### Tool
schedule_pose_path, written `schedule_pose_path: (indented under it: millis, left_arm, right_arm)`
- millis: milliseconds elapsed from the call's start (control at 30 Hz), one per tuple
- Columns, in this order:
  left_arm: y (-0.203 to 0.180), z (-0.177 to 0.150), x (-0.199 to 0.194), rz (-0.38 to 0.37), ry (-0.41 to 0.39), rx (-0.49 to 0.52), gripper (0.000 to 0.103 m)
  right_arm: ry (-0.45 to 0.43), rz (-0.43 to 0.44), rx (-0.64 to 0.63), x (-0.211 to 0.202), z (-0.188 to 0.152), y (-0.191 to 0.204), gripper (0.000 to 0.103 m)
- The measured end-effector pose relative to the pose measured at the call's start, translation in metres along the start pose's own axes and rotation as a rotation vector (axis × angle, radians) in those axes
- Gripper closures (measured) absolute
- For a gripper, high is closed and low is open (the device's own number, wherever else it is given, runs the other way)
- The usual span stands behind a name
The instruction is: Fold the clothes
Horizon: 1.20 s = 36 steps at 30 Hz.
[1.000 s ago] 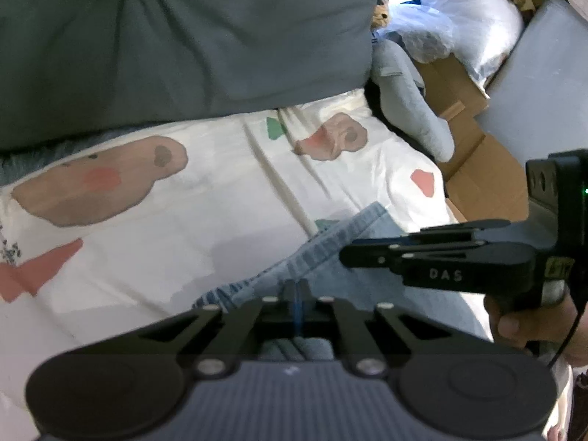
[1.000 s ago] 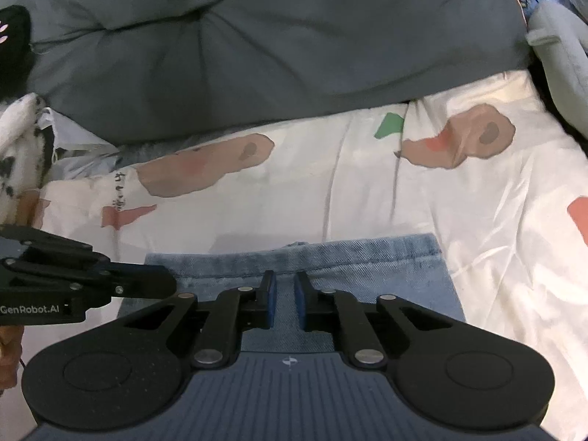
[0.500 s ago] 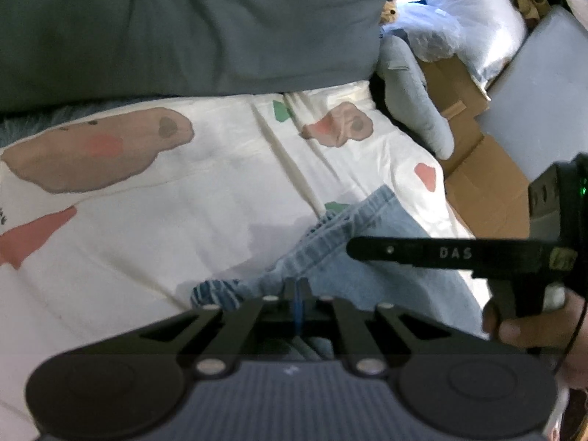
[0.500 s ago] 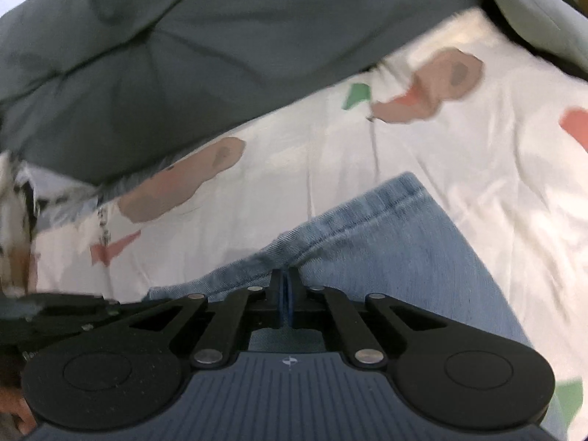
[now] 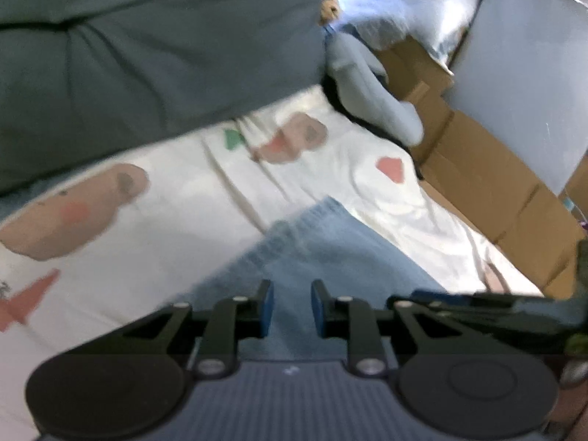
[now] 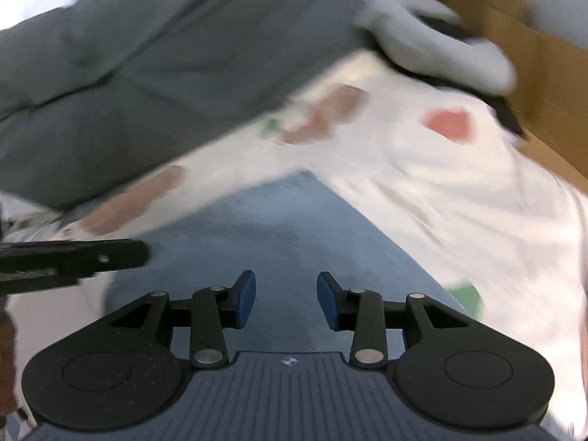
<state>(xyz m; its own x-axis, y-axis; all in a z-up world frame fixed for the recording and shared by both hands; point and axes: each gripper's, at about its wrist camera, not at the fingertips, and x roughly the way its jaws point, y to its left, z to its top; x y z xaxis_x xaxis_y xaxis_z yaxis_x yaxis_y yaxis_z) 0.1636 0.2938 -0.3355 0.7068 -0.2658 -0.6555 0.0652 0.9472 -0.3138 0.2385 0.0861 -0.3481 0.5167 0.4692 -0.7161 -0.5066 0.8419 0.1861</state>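
Light blue jeans [image 5: 316, 246] [image 6: 272, 235] lie folded flat on a white bed sheet [image 5: 176, 242] printed with brown, red and green shapes. My left gripper [image 5: 292, 307] hovers just over the denim; its jaws are opening and the blue pads press on nothing. My right gripper [image 6: 286, 303] is also over the jeans with its jaws opening wider, no cloth between them. Each gripper shows in the other's view: the right one's fingers [image 5: 477, 303] at the lower right, the left one's fingers [image 6: 73, 257] at the left. Both views are blurred by motion.
A dark grey duvet [image 5: 147, 55] is bunched at the far side of the bed. A grey plush toy [image 5: 371, 88], cardboard boxes [image 5: 488, 183] and a clear plastic bag [image 5: 415, 7] lie beyond the right bed edge.
Both grippers held the jeans' edge shut half a second ago and have let go. The denim now lies flat, folded over. Both views have swung towards the bed's right side.
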Motion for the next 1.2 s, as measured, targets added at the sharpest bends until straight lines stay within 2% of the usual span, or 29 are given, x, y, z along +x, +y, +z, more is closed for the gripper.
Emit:
schedule_pose_path:
  millis: [100,233,400,567,700,833,1133,1200]
  left_arm:
    - [-0.014,-0.006,0.012,-0.016,0.026,0.064,0.078]
    - [-0.007,-0.017,0.026,0.011,0.077,0.029,0.081]
    - [-0.002,-0.020,0.024,0.050,0.094,0.052,0.088]
    - [-0.006,-0.016,0.018,0.064,0.150,0.099,0.088]
    - [-0.015,-0.005,0.014,0.064,0.158,0.125,0.088]
    - [-0.031,0.007,0.012,0.042,0.136,0.171,0.086]
    - [-0.063,0.020,0.029,-0.025,0.159,0.225,0.085]
    - [-0.067,0.021,0.034,-0.042,0.171,0.237,0.081]
  right_arm:
    - [0.029,-0.038,0.069,0.003,-0.012,-0.016,0.059]
    - [0.042,-0.054,0.065,0.000,-0.029,-0.023,0.059]
    - [0.041,-0.065,0.081,-0.012,-0.047,-0.028,0.059]
    - [0.068,-0.092,0.085,-0.029,-0.061,-0.042,0.059]
    - [0.062,-0.098,0.126,-0.048,-0.067,-0.057,0.058]
    - [0.062,-0.111,0.158,-0.071,-0.076,-0.069,0.057]
    - [0.074,-0.158,0.246,-0.124,-0.103,-0.093,0.056]
    - [0.074,-0.172,0.262,-0.134,-0.110,-0.096,0.056]
